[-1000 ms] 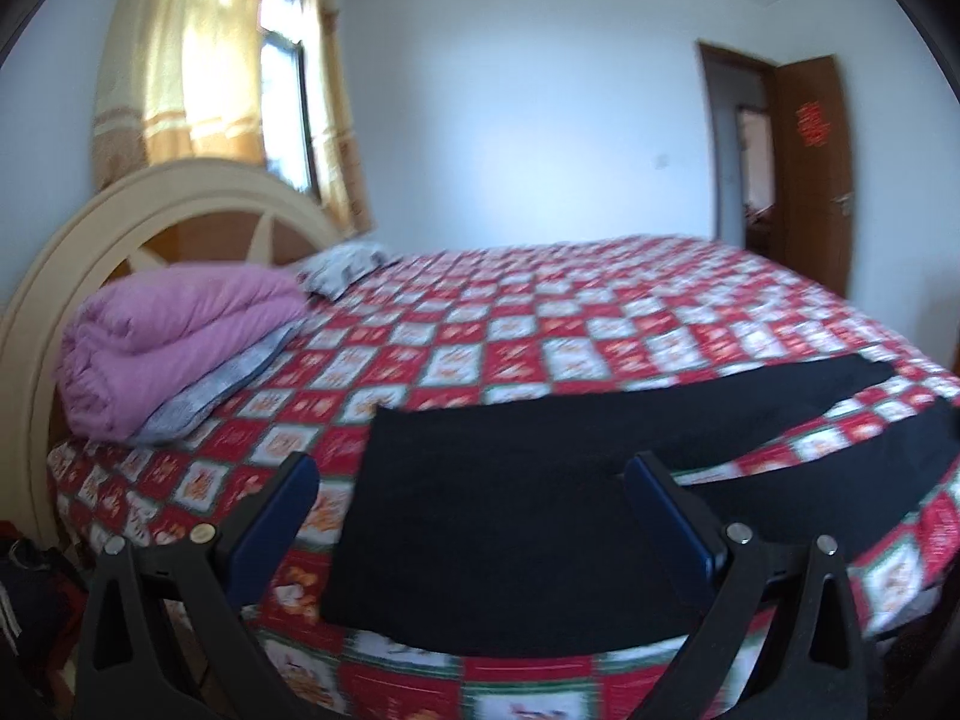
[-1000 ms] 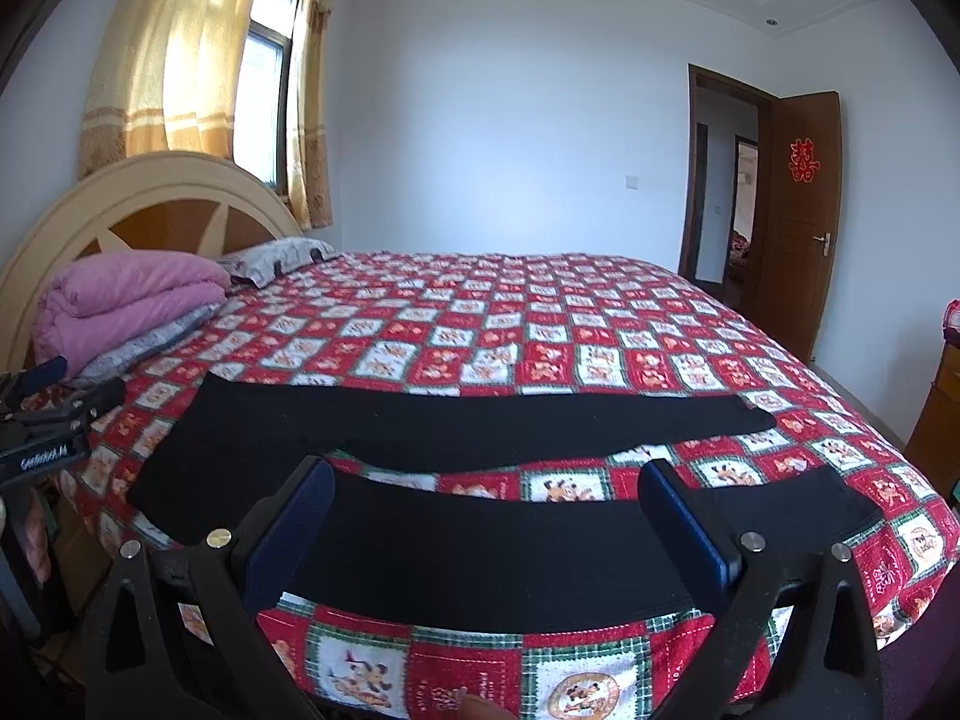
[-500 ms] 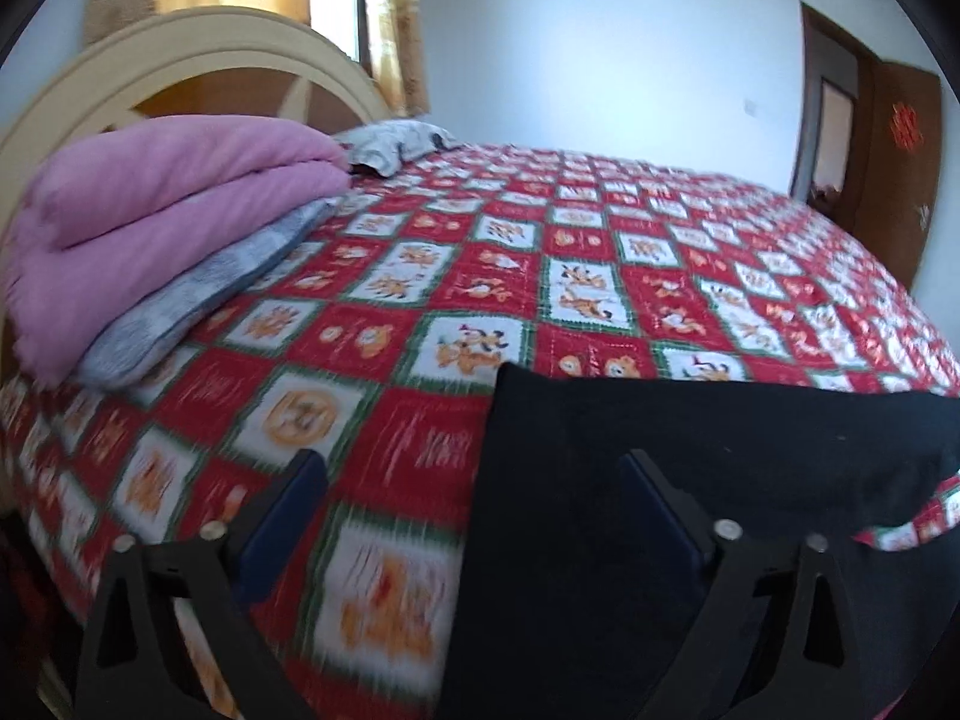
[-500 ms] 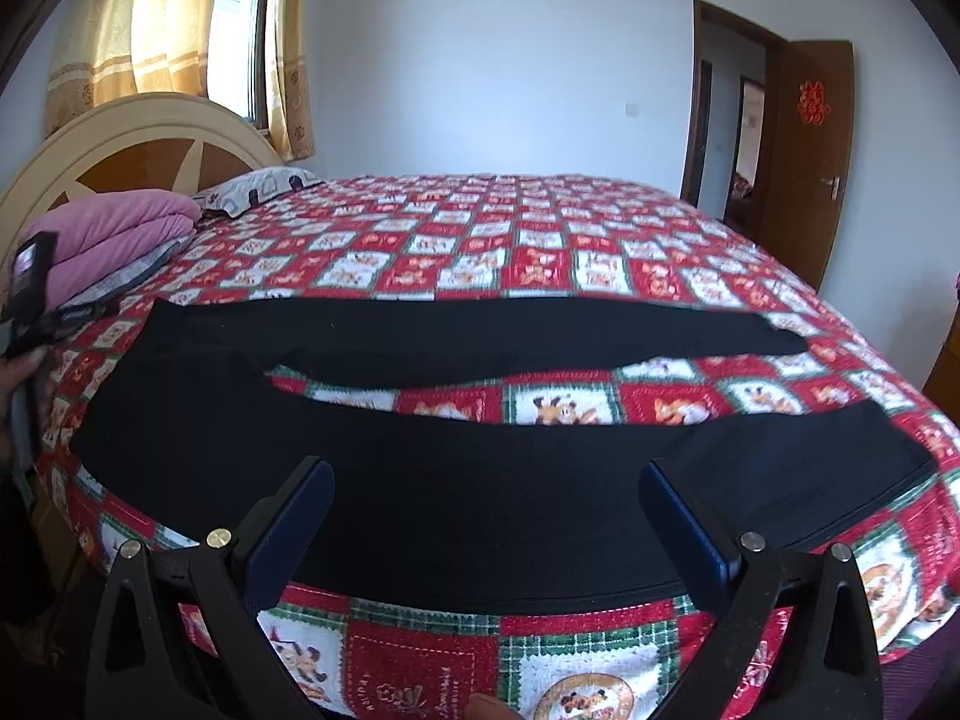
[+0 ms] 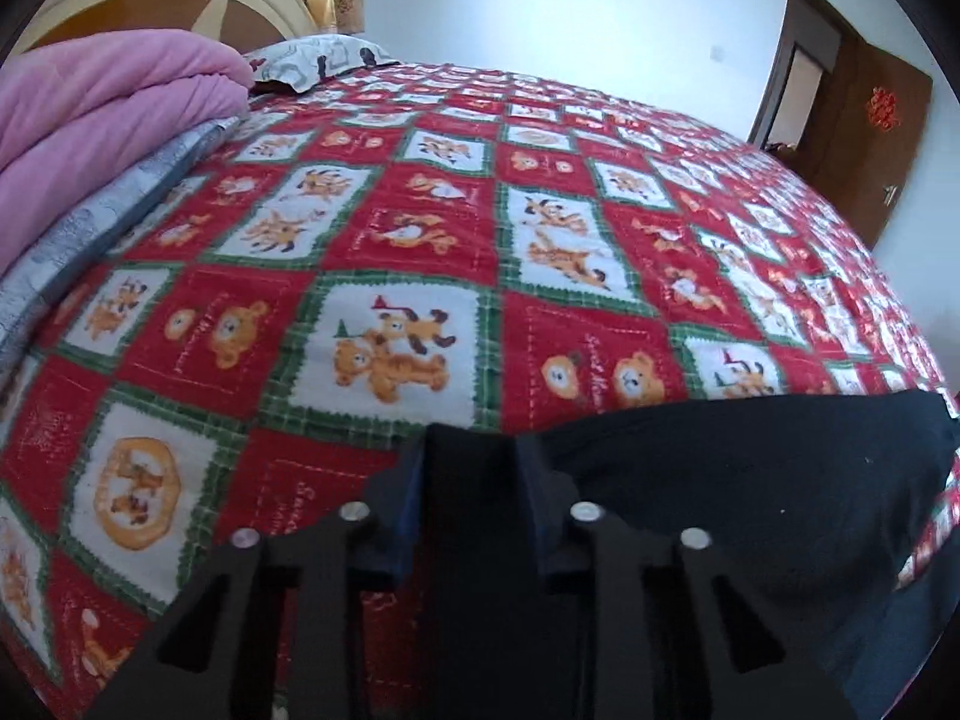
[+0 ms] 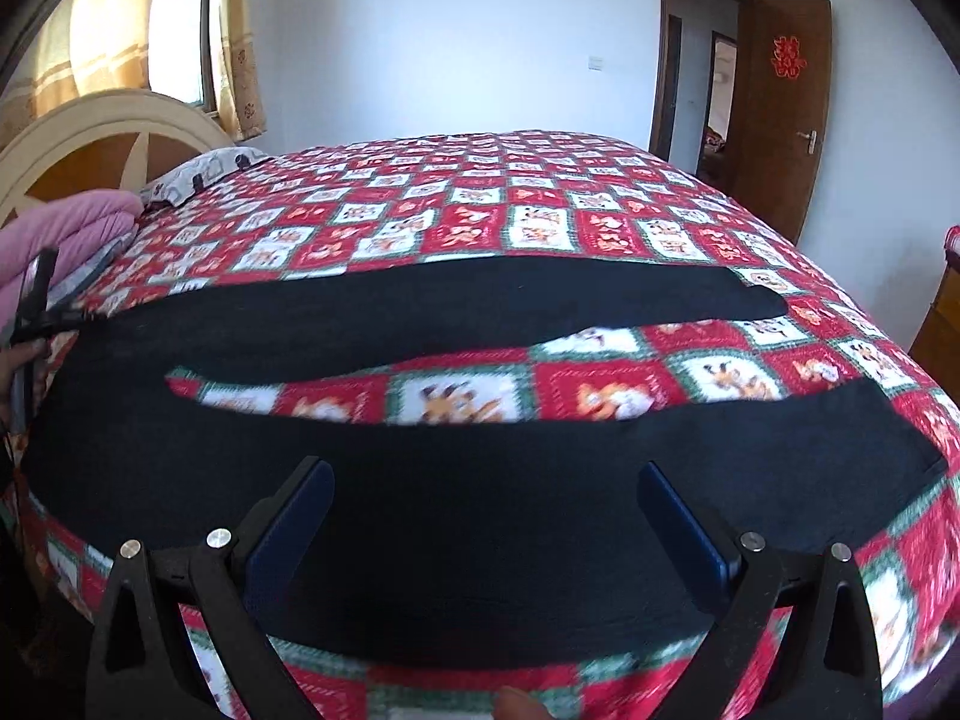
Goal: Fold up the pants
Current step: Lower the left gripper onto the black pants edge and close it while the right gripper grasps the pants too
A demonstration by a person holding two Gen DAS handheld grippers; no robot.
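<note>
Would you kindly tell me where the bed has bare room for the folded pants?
Free: the bedspread beyond the pants, toward the door. Crowded: the headboard end, with pink quilt and pillow.

Left wrist view: close and low over the pants' [image 5: 750,480] waist corner, facing across the bed [image 5: 420,210] toward the door. Right wrist view: farther back at the bed's near edge, facing likewise. Shared: pants, bedspread, headboard [image 6: 108,138].

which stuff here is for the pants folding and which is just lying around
For the job: black fabric pants; left tool, closed on their corner; right tool, open above them.

Lying about: folded pink quilt; grey patterned pillow.
</note>
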